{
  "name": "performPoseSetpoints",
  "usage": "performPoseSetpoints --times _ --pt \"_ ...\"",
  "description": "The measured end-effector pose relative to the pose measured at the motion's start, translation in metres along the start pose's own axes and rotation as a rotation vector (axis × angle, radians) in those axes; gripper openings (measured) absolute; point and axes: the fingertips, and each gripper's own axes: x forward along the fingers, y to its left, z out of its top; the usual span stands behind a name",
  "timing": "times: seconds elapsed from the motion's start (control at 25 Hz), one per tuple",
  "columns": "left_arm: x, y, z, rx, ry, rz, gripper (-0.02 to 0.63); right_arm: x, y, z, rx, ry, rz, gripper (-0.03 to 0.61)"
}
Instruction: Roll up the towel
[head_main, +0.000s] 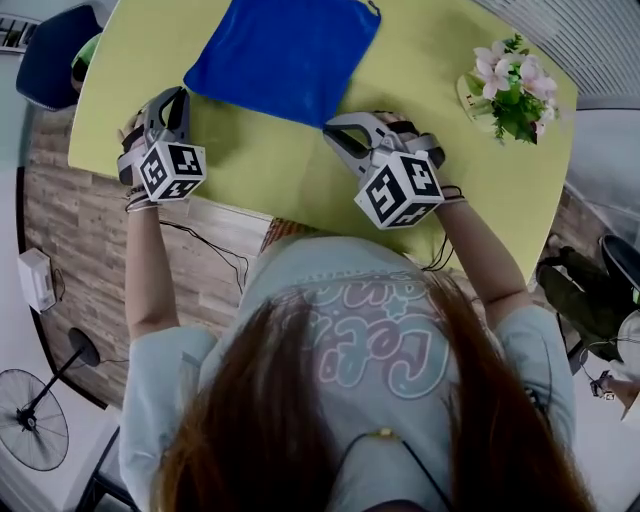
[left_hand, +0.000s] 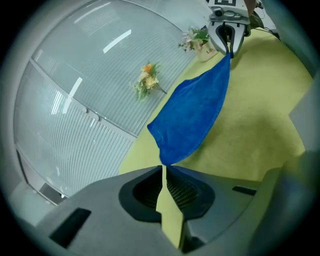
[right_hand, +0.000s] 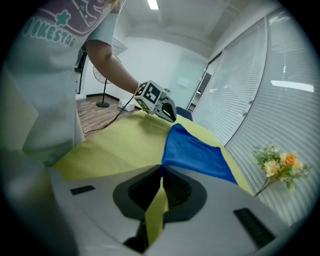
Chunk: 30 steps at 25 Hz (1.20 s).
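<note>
In the head view, the blue towel (head_main: 285, 50) lies flat on the yellow-green table (head_main: 430, 170), with its far edge cut off by the frame. The left gripper (head_main: 172, 100) sits at the towel's near left corner and the right gripper (head_main: 335, 132) at its near right corner. From above, the jaw tips are too small to show whether they grip.

The gripper views show it. The left gripper's jaws are pressed together with the towel corner pinched at their tips, and the right gripper's jaws clamp the other corner the same way. Each of these views also shows the opposite gripper at the far end of the towel's near edge.

Potted flowers (head_main: 510, 85) stand on the table, well right of the towel. Only the gripper views show their reflection in the ribbed glass wall (left_hand: 75, 125). A floor fan (head_main: 30, 420) stands off to the left.
</note>
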Motion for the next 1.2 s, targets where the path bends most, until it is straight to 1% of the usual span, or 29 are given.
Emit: performPoseSetpoints --times 0.16,0.24,0.32,0.44,0.52,0.6,0.68,0.76,0.84,0.92,1.0,1.12,1.16,1.2 --pt "-0.018 -0.006 -0.013 -0.064 0.031 0.017 0.017 0.001 0.022 0.003 0.041 -0.018 0.075 0.020" --pt "-0.029 -0.013 -0.013 -0.108 0.025 0.016 0.017 0.002 0.035 0.002 0.035 -0.018 0.124 0.048" --pt "-0.041 -0.022 0.003 -0.144 -0.020 0.006 0.017 -0.001 0.039 0.001 0.022 -0.024 0.142 0.071" --pt "-0.057 -0.043 0.050 -0.182 -0.141 -0.043 0.018 -0.009 0.020 -0.005 0.012 -0.030 0.098 0.071" --pt "-0.065 -0.060 0.087 -0.180 -0.224 -0.091 0.018 -0.013 0.002 -0.016 0.004 -0.015 0.058 0.071" --pt "-0.069 -0.075 0.120 -0.164 -0.288 -0.144 0.018 -0.012 -0.010 -0.028 -0.019 0.015 0.045 0.074" --pt "-0.068 -0.087 0.147 -0.133 -0.329 -0.185 0.026 -0.009 -0.013 -0.032 -0.034 0.023 0.069 0.101" --pt "-0.065 -0.099 0.166 -0.102 -0.352 -0.228 0.034 -0.004 -0.005 -0.027 -0.035 0.010 0.114 0.133" --pt "-0.064 -0.111 0.176 -0.079 -0.360 -0.275 0.038 0.002 0.005 -0.023 -0.048 0.003 0.148 0.145" --pt "-0.063 -0.120 0.179 -0.063 -0.357 -0.303 0.044 0.009 0.012 -0.021 -0.074 0.012 0.164 0.149" --pt "-0.062 -0.123 0.176 -0.067 -0.348 -0.311 0.051 0.014 0.015 -0.020 -0.086 0.020 0.167 0.149" --pt "-0.061 -0.118 0.168 -0.096 -0.333 -0.306 0.055 0.017 0.014 -0.020 -0.061 0.015 0.178 0.148" --pt "-0.061 -0.117 0.166 -0.103 -0.329 -0.303 0.057 0.017 0.013 -0.021 -0.050 0.010 0.181 0.130" --pt "-0.060 -0.116 0.165 -0.107 -0.326 -0.303 0.057 0.017 0.011 -0.023 -0.045 0.007 0.182 0.070"
